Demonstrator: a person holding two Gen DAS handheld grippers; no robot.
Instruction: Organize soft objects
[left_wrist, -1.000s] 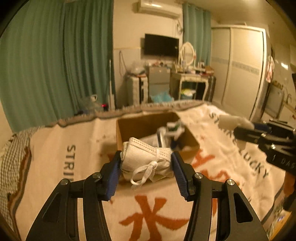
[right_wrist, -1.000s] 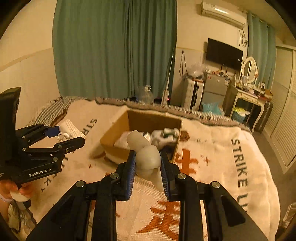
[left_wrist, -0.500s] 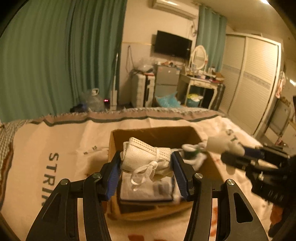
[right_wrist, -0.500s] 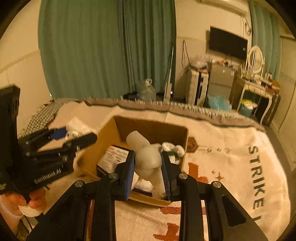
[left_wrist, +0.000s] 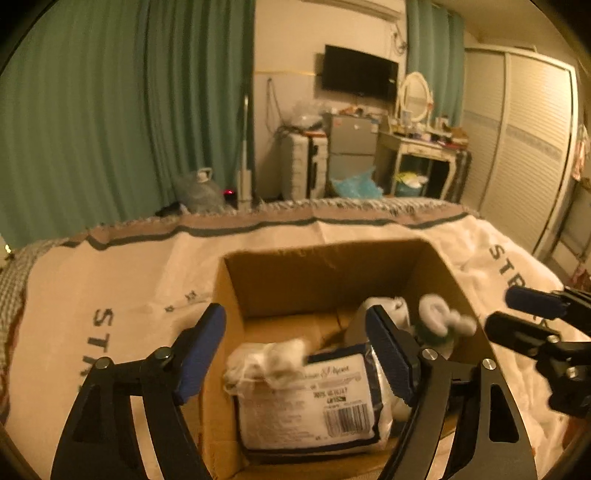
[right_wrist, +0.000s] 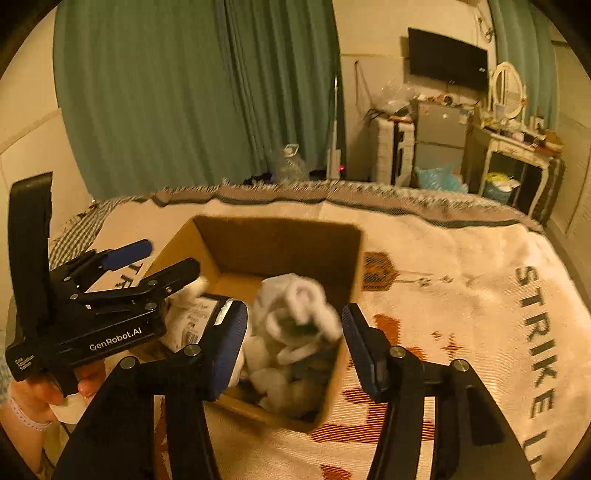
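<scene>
An open cardboard box (left_wrist: 325, 273) (right_wrist: 280, 240) sits on the bed blanket and holds several white soft items. My left gripper (left_wrist: 295, 350) is open and empty over the box's left half, above a white bundle (left_wrist: 269, 360) lying on a plastic-wrapped white pack with a barcode (left_wrist: 310, 406). My right gripper (right_wrist: 295, 332) is open and empty over the box's right half, above a blurred white and green soft toy (right_wrist: 303, 314) (left_wrist: 439, 321). The left gripper also shows in the right wrist view (right_wrist: 147, 258), and the right gripper in the left wrist view (left_wrist: 517, 314).
A cream blanket with orange characters and "STRIKE" lettering (right_wrist: 480, 295) covers the bed. Beyond the bed's far edge stand green curtains (left_wrist: 110, 110), a suitcase (left_wrist: 303, 166), a small fridge (left_wrist: 351, 147), a dressing table (left_wrist: 421, 147) and a wardrobe (left_wrist: 524, 147).
Both grippers moved forward over the box and opened. The white bundle left the left gripper and the pale soft item left the right gripper; both dropped into the box.
</scene>
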